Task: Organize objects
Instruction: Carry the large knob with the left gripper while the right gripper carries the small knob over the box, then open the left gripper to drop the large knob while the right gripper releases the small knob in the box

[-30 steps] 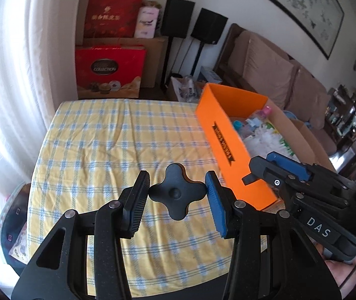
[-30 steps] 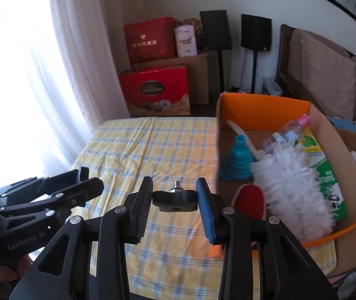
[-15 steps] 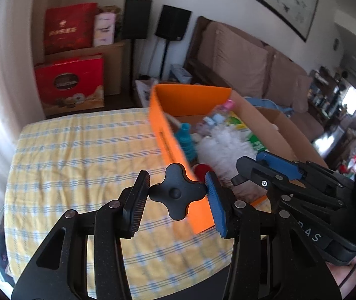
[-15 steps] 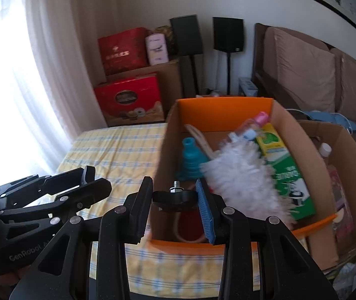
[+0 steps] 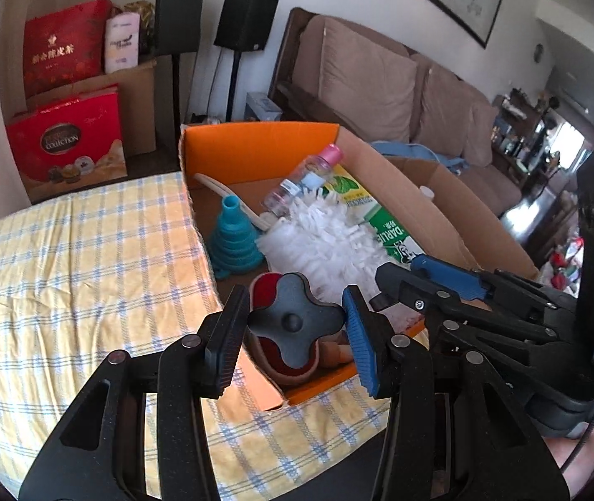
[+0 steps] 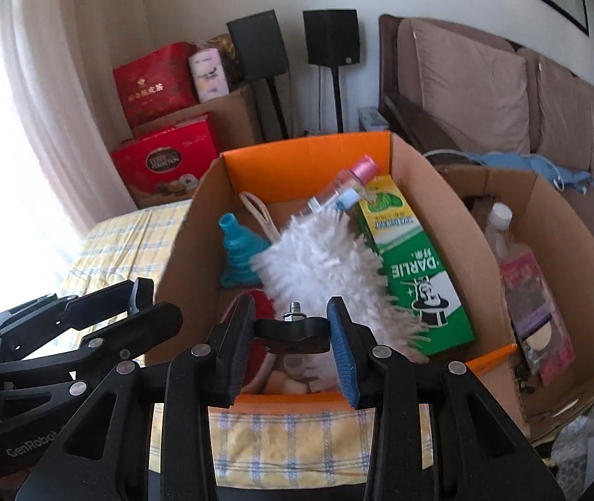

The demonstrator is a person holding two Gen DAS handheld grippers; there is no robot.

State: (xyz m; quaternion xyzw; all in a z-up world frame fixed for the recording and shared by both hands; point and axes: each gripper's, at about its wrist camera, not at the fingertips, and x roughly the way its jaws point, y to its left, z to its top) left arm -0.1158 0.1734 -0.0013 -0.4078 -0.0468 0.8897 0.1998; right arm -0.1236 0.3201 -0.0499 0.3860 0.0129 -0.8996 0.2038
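On the left lies the checked tablecloth [image 5: 79,250], bare of objects. Above the near rim of the orange box [image 5: 255,154], the left gripper [image 5: 294,325] has its jaws clamped on a black star knob [image 5: 292,321]. Beside it, the right gripper [image 6: 290,330] has its jaws clamped on a second black knob [image 6: 292,330], with its bolt pointing up. I judge that the step in hand is bringing the knobs to the box; the next move calls for lowering them into a free place and opening the jaws. The box holds a blue funnel [image 6: 240,254], a white duster [image 6: 322,263], a pink-capped bottle [image 6: 351,179] and a green carton [image 6: 413,267]. Further right, a brown box [image 6: 555,225] holds a bottle and a packet.
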